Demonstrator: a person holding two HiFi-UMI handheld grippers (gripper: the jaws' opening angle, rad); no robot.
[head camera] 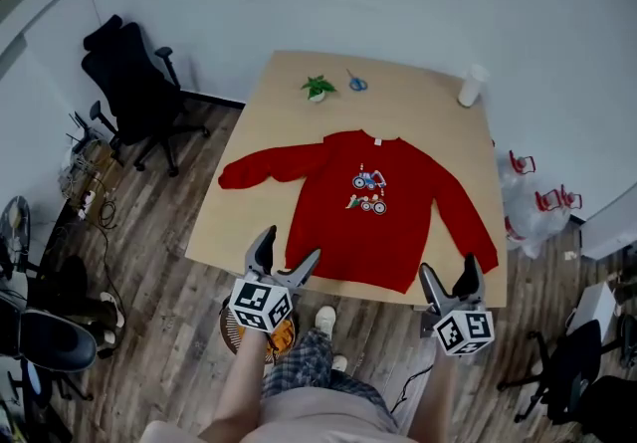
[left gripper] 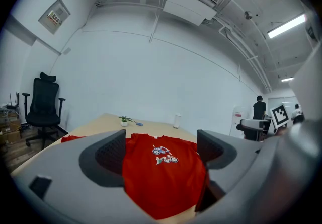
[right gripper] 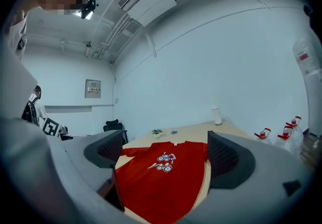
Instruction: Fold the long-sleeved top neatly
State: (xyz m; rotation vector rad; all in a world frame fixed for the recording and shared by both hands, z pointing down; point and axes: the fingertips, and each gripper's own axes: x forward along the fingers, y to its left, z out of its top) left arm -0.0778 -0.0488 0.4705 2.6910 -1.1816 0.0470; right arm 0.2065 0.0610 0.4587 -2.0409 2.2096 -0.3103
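Left gripper (head camera: pixel 290 244), right gripper (head camera: pixel 449 267), jaws apart; red top (head camera: pixel 368 222) spread beyond

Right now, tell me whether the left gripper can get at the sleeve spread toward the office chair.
Probably yes. The left gripper hangs open just off the table's near edge. The sleeve lies flat on bare tabletop ahead of it with nothing between them. The plant sits farther back.

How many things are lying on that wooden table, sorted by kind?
Red long-sleeved top: 1
Small green plant: 1
Blue scissors: 1
White cup: 1
Total: 4
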